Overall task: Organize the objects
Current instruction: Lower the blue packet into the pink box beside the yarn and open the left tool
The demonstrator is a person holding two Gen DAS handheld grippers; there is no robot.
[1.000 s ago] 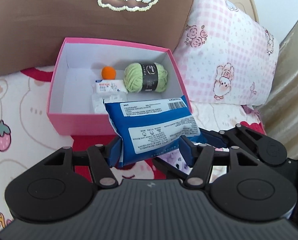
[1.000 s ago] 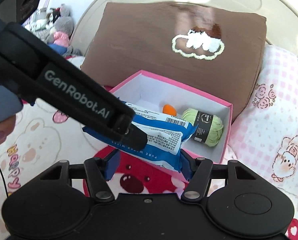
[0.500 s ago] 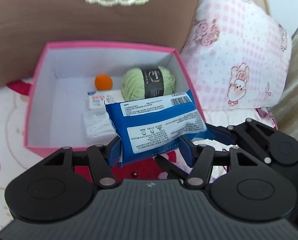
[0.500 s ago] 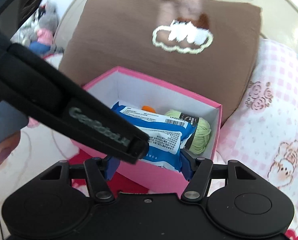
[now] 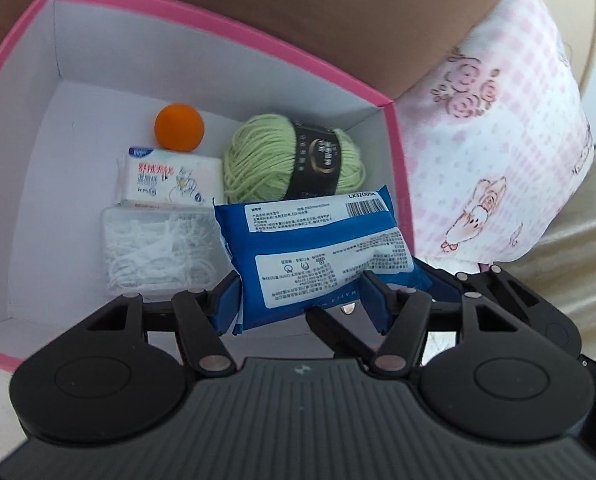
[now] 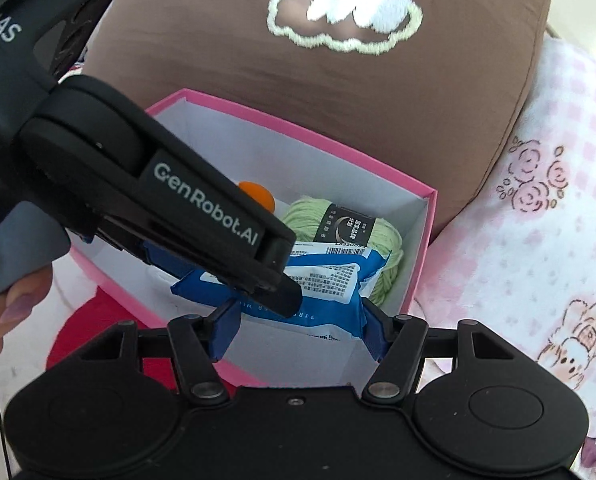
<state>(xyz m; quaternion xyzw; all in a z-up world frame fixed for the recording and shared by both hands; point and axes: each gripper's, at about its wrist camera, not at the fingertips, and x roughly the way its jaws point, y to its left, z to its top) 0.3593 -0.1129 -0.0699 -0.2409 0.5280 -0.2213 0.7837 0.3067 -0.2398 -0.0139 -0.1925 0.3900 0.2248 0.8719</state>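
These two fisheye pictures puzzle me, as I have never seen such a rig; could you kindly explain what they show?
A person holds two handheld grippers, each with a camera looking along its fingers. In the left camera's view, the left gripper is shut on a blue wipes pack over a pink box. Inside lie an orange ball, green yarn, a tissue packet and a clear case. The right camera's view shows the right gripper flanking the same pack; its grip is unclear. Behind is a brown pillow.

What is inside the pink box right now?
Inside the pink box: orange ball, green yarn, tissue pack, clear case of white picks. The held blue wipes pack hides the floor beneath.
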